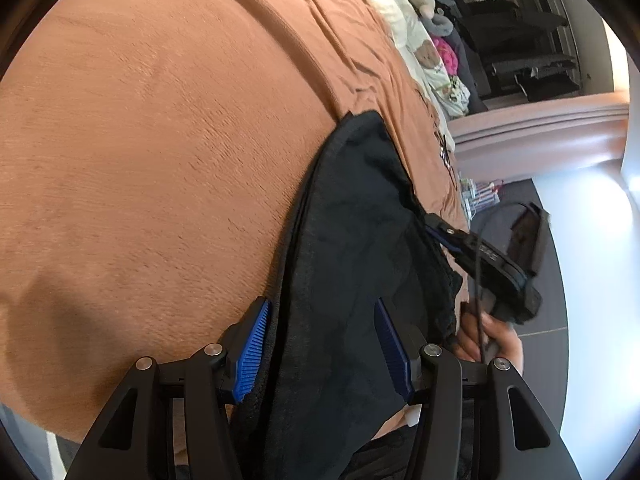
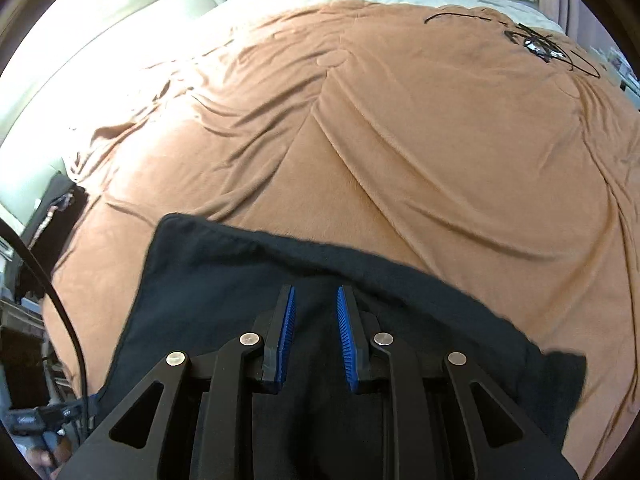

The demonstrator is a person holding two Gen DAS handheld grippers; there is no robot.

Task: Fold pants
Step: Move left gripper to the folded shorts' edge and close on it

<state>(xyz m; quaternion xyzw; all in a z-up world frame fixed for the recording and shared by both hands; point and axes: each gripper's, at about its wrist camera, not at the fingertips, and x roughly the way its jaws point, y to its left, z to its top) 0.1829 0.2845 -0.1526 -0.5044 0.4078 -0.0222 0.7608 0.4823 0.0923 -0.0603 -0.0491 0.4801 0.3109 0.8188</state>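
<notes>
The dark navy pants [image 1: 352,248] lie folded on the brown blanket [image 1: 160,160] of a bed. My left gripper [image 1: 322,344] is open, its blue pads [image 1: 252,356] on either side of the near edge of the pants. The right gripper [image 1: 444,236] shows in the left wrist view at the pants' far edge, held by a hand. In the right wrist view the pants [image 2: 224,280] spread under my right gripper [image 2: 316,320], whose jaws stand partly open above the cloth with nothing between them.
The brown blanket [image 2: 400,140] has folds and an embroidered design [image 2: 536,40]. Cream pillows and soft toys [image 1: 424,52] lie at the bed's head. A dark shelf unit [image 1: 520,40] stands beyond the bed. A black cable [image 2: 68,312] hangs at left.
</notes>
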